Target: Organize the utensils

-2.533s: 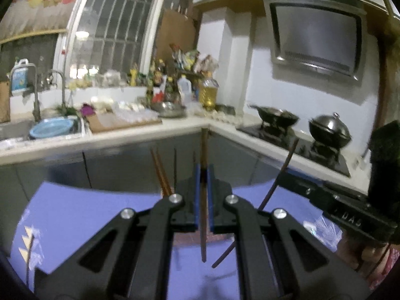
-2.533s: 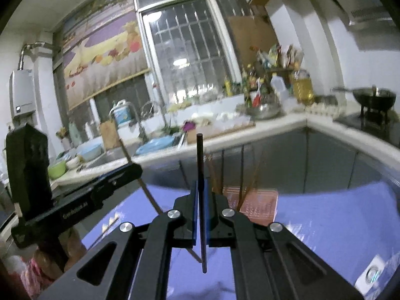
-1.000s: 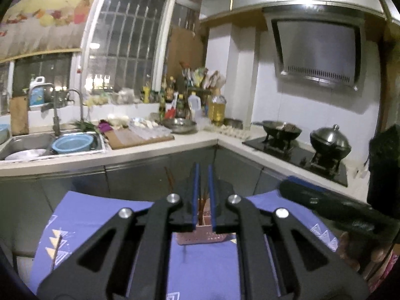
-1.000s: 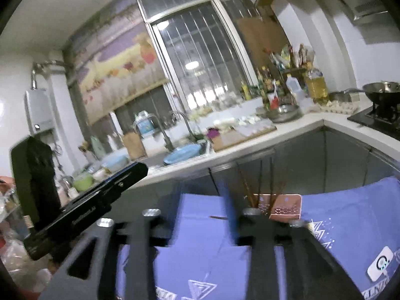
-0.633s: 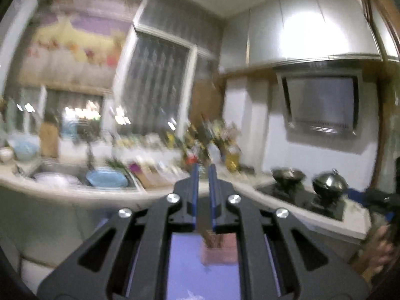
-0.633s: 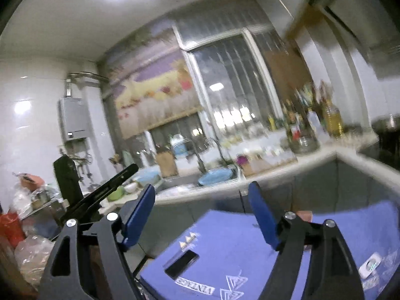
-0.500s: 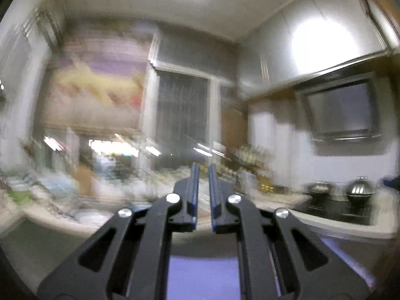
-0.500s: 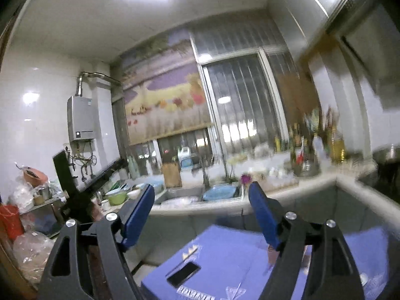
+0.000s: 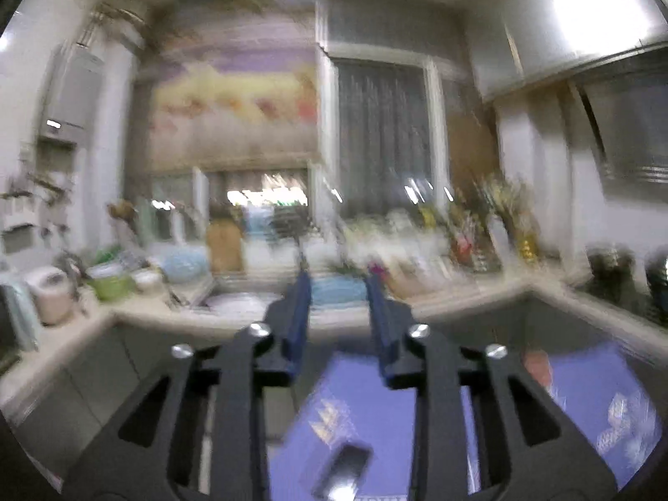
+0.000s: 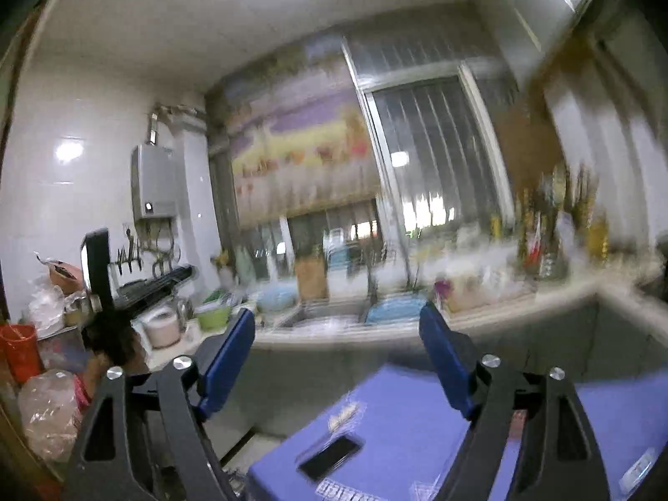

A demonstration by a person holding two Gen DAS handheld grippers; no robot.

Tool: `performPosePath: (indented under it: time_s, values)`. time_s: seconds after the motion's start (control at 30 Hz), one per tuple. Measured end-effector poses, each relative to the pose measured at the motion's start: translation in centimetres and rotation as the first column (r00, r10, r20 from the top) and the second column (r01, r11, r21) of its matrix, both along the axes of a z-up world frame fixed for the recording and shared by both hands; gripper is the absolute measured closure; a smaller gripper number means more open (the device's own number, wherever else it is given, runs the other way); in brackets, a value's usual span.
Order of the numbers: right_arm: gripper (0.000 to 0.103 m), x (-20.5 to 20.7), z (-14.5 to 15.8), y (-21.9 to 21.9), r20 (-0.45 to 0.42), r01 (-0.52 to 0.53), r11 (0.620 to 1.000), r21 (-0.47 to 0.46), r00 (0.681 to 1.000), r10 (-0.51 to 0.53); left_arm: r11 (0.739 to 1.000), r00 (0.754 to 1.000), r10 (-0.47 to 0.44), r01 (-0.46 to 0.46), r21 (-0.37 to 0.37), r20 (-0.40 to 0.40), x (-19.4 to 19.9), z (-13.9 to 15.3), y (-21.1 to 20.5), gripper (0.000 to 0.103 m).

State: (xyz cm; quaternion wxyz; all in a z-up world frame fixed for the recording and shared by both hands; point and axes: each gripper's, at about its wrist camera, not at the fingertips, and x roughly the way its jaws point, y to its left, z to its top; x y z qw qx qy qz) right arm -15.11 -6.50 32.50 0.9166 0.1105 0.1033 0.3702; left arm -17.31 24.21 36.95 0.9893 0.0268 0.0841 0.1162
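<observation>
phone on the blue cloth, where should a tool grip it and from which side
Probably take the phone across its two long edges, near mid-length, coming straight down from above: it lies flat and thin on the blue cloth, near its corner.

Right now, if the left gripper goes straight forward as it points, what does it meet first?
Probably the sink counter. The open left gripper aims at the blue basin there, with free air between. The picture is blurred, so depth is uncertain.
</observation>
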Motion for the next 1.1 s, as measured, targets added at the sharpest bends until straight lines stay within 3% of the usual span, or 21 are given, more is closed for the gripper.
performPosePath:
  time_s: [0.07, 0.17, 0.3, 0.37, 0.47, 0.63, 0.83, 0.97, 1.1]
  values:
    - [0.013, 2.1, -6.0, -0.1, -0.087, 0.063, 0.998, -0.002, 0.994, -0.063, 0.997, 0.992, -0.079, 0.081, 0.019, -0.100, 3.2, -6.3, -4.1, 0.070]
    - [0.012, 4.2, -13.5, -1.8, -0.167, 0.218, 0.975, -0.035, 0.961, -0.220, 0.975, 0.942, -0.221, 0.208, -0.079, -0.251, 7.3, -14.4, -8.9, 0.069]
    - [0.012, 6.0, -20.0, -5.1, -0.299, 0.389, 0.914, -0.113, 0.864, -0.404, 0.964, 0.904, -0.261, 0.225, -0.142, -0.338, 12.0, -20.6, -13.0, 0.063]
    - [0.012, 6.7, -21.2, -6.3, -0.346, 0.418, 0.898, -0.140, 0.829, -0.440, 0.959, 0.893, -0.269, 0.214, -0.185, -0.361, 13.5, -22.2, -13.5, 0.042]
    - [0.012, 6.9, -21.2, -7.3, -0.356, 0.460, 0.880, -0.118, 0.807, -0.470, 0.960, 0.888, -0.267, 0.210, -0.186, -0.373, 14.3, -23.5, -14.4, 0.023]
    - [0.012, 6.5, -20.9, -6.7, -0.340, 0.429, 0.898, -0.097, 0.834, -0.435, 0.968, 0.904, -0.239, 0.194, -0.157, -0.355, 13.4, -23.9, -14.2, 0.007]
    - [0.012, 5.7, -20.3, -5.1, -0.269, 0.400, 0.914, -0.070, 0.875, -0.403, 0.977, 0.914, -0.204, 0.165, -0.137, -0.350, 13.3, -23.7, -13.7, 0.007]
    - [0.012, 4.6, -19.3, -4.6, -0.187, 0.433, 0.897, -0.083, 0.878, -0.441, 0.984, 0.931, -0.165, 0.132, -0.122, -0.325, 13.1, -23.3, -13.6, 0.006]
    - [0.012, 4.5, -19.4, -4.6, -0.169, 0.449, 0.890, -0.085, 0.873, -0.457, 0.990, 0.942, -0.124, 0.097, -0.099, -0.313, 12.9, -23.3, -13.5, 0.006]
